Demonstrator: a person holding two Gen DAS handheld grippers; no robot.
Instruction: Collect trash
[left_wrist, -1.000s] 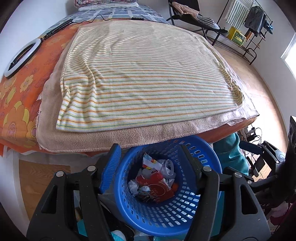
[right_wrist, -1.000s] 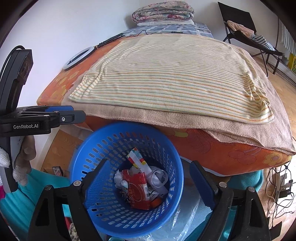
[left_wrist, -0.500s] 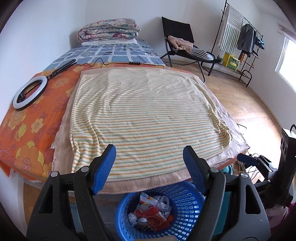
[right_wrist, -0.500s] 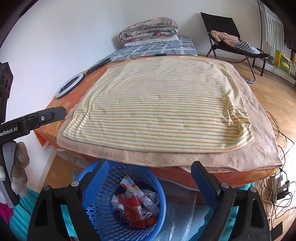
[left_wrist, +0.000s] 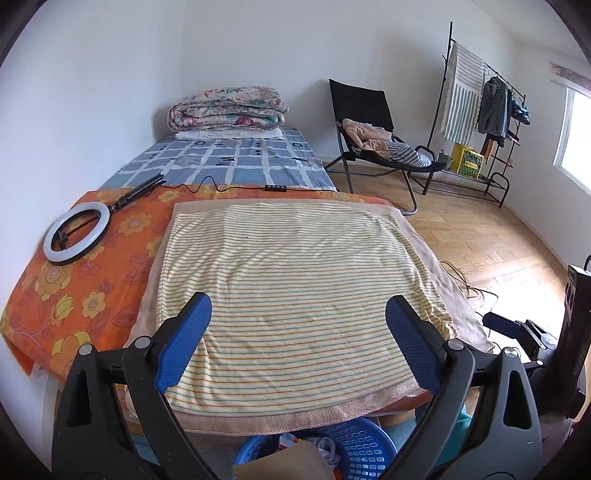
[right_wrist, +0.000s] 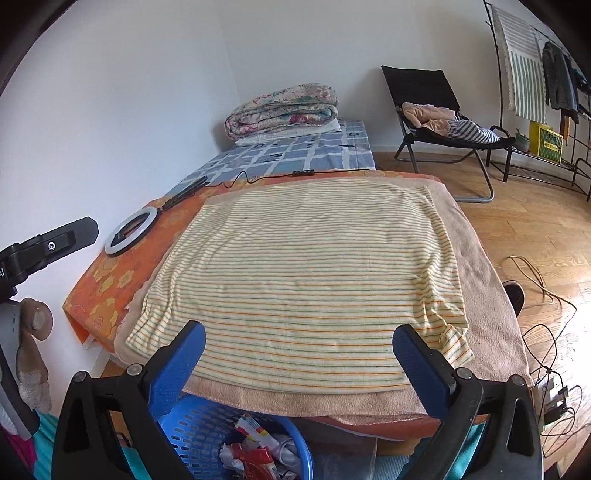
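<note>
The crumpled wrappers (right_wrist: 255, 452) lay in the blue basket (right_wrist: 207, 432) below the bed's edge, seemingly light, soft and best pinched by a fold, while left gripper (left_wrist: 298, 345) and right gripper (right_wrist: 298, 363), jaws just widened, held nothing.

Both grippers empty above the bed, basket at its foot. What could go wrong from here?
1. The blue basket sits half under the bed edge, right below the right gripper; a low swing could tip its trash.
2. Cables lie loose on the floor beside the bed: a snag risk.
3. The ring light and its cord lie on the bedding; the left gripper, open, could catch them.
</note>
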